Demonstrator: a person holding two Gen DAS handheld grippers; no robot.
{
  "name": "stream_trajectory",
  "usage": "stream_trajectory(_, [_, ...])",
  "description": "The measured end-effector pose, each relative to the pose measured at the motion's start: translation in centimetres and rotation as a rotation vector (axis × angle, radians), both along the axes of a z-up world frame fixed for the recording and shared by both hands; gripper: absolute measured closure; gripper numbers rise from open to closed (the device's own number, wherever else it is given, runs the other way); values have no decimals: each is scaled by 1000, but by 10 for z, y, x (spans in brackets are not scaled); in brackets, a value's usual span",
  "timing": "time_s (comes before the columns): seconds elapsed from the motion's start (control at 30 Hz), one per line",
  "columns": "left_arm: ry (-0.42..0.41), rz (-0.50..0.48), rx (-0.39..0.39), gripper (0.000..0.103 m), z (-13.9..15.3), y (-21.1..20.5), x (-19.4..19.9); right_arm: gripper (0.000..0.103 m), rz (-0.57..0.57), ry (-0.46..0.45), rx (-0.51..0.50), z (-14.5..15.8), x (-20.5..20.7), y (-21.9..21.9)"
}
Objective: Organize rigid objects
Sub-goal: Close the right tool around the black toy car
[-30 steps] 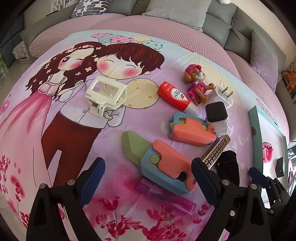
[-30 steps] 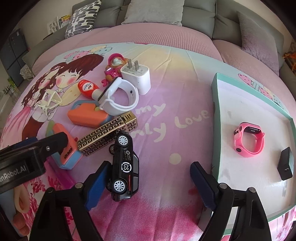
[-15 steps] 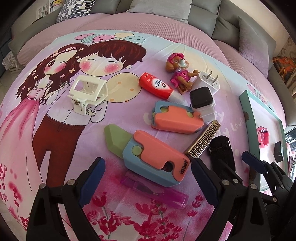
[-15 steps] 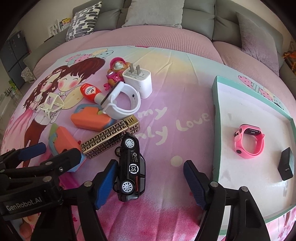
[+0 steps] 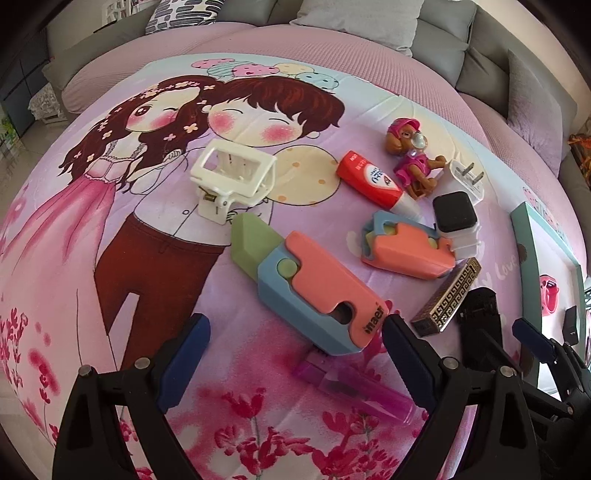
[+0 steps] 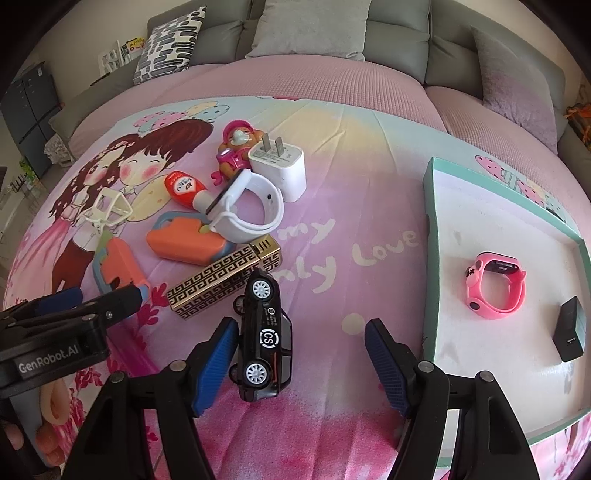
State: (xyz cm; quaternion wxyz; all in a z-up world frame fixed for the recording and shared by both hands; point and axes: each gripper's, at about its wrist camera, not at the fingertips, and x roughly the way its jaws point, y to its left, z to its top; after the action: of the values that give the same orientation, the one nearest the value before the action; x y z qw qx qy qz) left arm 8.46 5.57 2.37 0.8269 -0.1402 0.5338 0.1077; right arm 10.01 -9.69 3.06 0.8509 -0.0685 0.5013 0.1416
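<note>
Black toy car (image 6: 264, 338) lies on the cartoon-print bed sheet (image 6: 354, 206), between the right gripper's (image 6: 301, 363) closing jaws, left pad beside it. Left gripper (image 5: 295, 360) wide, empty. Grey sofa cushions behind. Tray (image 6: 430, 221) holds pink watch (image 6: 495, 284), black charger (image 6: 570, 334).

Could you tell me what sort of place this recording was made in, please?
Probably a home living room: a grey sofa with cushions, its pink-covered seat spread with a cartoon-print sheet holding small household items.
</note>
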Motion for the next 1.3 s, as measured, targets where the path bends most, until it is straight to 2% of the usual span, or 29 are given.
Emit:
stream_trajectory(0.2, [-9,19,-11,9,-1,9,-2,40,17,3,1,-1,-1,5])
stream_trajectory(0.57, [-37,31,77,9,-17,11,26,40,22,9,7,-5,0,8])
stream_trajectory(0.83, [-90,71,98,9,-21,20,33,40,27,15,14,-8,1,11])
stream_trajectory(0.9, [-97,71,98,9,-20,22,32,48,28,15,16,-9,1,11])
stream_trajectory(1.03, [-111,72,87,10,-17,22,26,49,27,15,20,-9,2,12])
stream_trajectory(1.1, [-118,70,80,10,-16,22,24,57,28,13,23,-9,2,12])
stream_trajectory(1.13, [-120,68,77,14,-15,22,23,59,28,13,30,-9,2,12])
stream_trajectory(1.17, [-123,63,82,26,-14,21,23,64,28,14,40,-9,3,12])
stream_trajectory(1.2, [-126,61,100,29,-12,19,22,71,28,17,51,-8,3,12])
stream_trajectory(1.3, [-130,52,92,29,-12,18,22,71,30,22,68,-8,3,10])
